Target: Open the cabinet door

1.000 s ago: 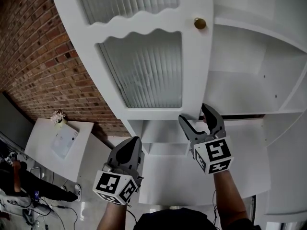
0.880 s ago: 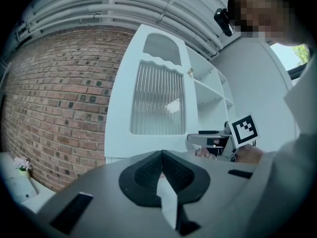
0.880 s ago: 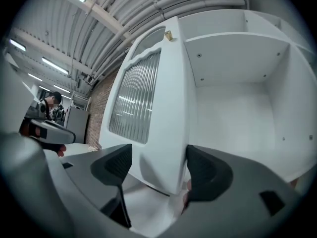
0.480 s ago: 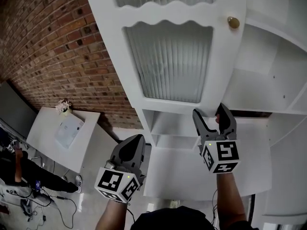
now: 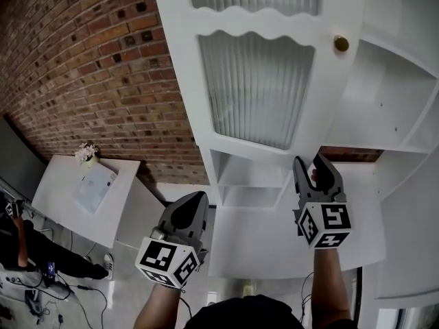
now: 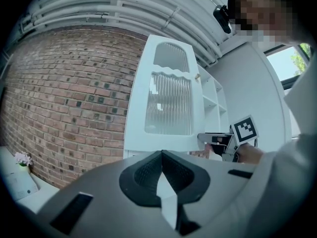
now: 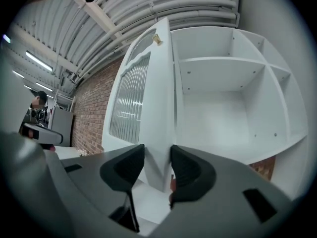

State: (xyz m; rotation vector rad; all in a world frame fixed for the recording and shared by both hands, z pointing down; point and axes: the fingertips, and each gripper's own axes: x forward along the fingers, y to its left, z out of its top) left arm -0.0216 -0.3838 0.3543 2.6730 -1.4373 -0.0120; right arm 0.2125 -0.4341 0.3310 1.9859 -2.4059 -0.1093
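Cabinet door (image 5: 264, 88) at 12 o'clock, long axis upright, swung open, knob (image 5: 341, 44) edge twd R gripper (image 5: 310, 163). R jaws closing on its lower corner. L gripper (image 5: 192, 199) at 7 o'clock, jaws closed, empty.

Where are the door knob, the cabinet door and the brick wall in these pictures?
door knob (image 5: 341, 44), head view, on its round brass face.
cabinet door (image 5: 257, 88), head view, on its ribbed glass pane.
brick wall (image 5: 82, 67), head view, on bare bricks left of the door.
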